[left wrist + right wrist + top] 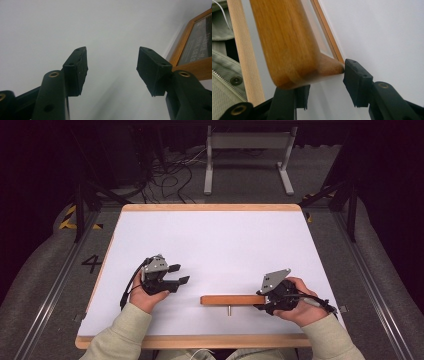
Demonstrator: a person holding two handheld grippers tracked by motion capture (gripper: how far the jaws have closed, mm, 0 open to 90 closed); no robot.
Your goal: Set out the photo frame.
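A white counter (220, 245) edged in pale wood is set on a grey carpeted floor (40, 270), where the numeral 4 (92, 263) is marked at the left. Beyond the far edge, a grey metal frame (247, 150) and tangled black cables (172, 175) are seen against a dark, unlit background; black struts (82, 205) and yellow-black tape (67, 217) are placed at the sides.

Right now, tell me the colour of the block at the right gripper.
The wooden block is warm orange-brown with visible grain; the right gripper view shows it best.
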